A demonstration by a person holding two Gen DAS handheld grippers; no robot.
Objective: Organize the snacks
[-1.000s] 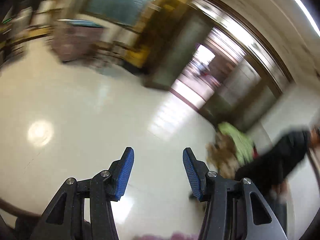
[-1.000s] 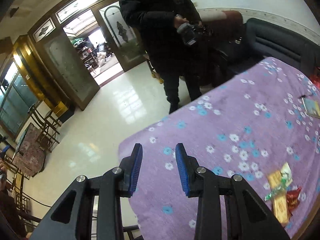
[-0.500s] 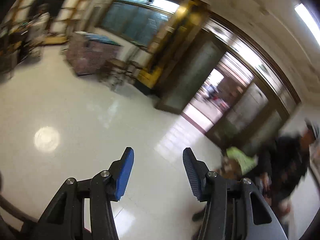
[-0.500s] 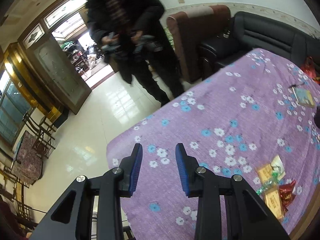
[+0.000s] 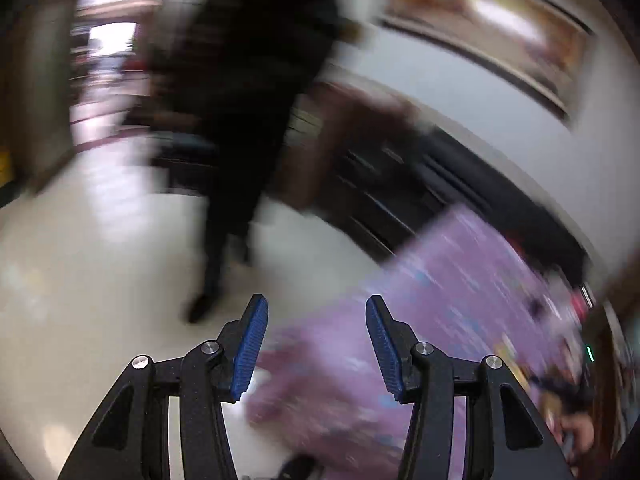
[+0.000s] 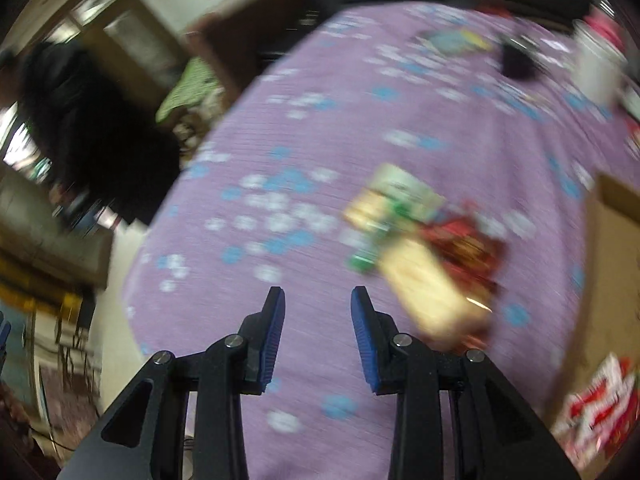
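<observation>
Both views swung off the floor and doorway onto the table since a second ago; both are heavily motion-blurred, so detail is rough.

Right gripper (image 6: 318, 336) was over the near part of the purple floral tablecloth (image 6: 280, 152), jaws narrow with a clear gap, nothing between them. A second ago it looked at the table's far corner with the snacks at the frame edge; now the snack packets (image 6: 420, 248) sat just ahead and right of its fingertips, lying loose on the cloth in a small pile: yellow, green and red wrappers. A cardboard box (image 6: 612, 240) stood further right, likely the target, though that's a guess.

Left gripper (image 5: 316, 344) was half open, empty, above the table's edge (image 5: 352, 360). It previously saw only floor.

Beyond the table: a person in dark clothes (image 5: 248, 100) standing on the floor, sofa behind.

Read: approach phase only, nothing grasped yet. The right one looked better placed for the first pick.
</observation>
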